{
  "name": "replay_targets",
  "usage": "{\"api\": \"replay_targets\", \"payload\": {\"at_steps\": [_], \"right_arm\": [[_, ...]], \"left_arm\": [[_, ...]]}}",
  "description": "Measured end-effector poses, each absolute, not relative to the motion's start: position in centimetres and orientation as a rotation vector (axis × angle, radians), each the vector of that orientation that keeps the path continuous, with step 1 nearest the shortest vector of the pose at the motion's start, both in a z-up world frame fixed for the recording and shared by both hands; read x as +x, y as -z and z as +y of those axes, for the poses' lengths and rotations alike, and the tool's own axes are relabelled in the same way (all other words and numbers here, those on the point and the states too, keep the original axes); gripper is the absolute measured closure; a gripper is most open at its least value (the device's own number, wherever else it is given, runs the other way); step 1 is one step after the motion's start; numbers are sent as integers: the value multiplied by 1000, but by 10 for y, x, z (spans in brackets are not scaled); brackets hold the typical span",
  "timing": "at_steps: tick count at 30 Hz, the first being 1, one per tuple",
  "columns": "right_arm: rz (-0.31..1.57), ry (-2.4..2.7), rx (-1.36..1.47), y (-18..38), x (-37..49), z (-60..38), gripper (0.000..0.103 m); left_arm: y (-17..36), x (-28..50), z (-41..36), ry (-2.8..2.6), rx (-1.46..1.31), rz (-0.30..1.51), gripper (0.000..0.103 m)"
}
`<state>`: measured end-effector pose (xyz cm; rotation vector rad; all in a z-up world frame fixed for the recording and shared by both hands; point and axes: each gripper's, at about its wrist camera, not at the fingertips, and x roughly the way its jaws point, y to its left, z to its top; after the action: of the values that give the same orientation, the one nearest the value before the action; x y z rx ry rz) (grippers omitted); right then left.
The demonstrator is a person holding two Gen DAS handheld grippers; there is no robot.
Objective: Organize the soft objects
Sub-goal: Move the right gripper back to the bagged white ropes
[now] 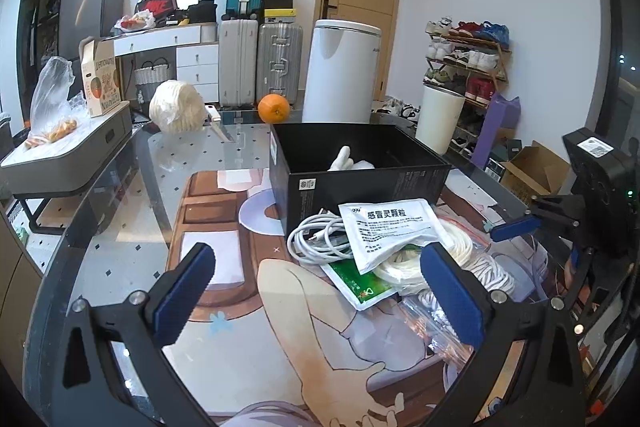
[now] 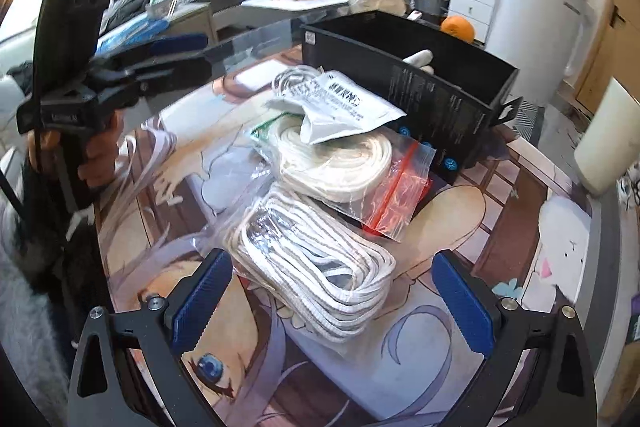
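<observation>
The table (image 1: 120, 211) with its cartoon-print mat fills both views. A black box (image 1: 360, 183) sits at centre of the left wrist view, a white soft item (image 1: 350, 161) inside. Just below it lies the pile — bagged white rope (image 2: 320, 267), a rope coil (image 2: 336, 163), a white medicine sachet (image 1: 394, 231), a white cable (image 1: 316, 239). Left gripper (image 1: 316, 287) and right gripper (image 2: 332, 299) — fingers spread, holding nothing.

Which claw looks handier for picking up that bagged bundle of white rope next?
Probably the right claw: it is open with the bagged rope directly between its fingers. The left claw, also open, faces the white sachet instead.
</observation>
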<state>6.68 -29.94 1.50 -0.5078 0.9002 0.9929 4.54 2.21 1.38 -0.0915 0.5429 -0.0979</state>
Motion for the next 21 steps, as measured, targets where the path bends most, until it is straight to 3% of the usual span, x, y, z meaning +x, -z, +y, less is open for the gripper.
{"api": "replay_targets", "payload": {"at_steps": [21], "right_arm": [[920,-1111,-612,-6,52,-290,1]], "left_arm": [[-9,39,11,155,-45,590,0]]}}
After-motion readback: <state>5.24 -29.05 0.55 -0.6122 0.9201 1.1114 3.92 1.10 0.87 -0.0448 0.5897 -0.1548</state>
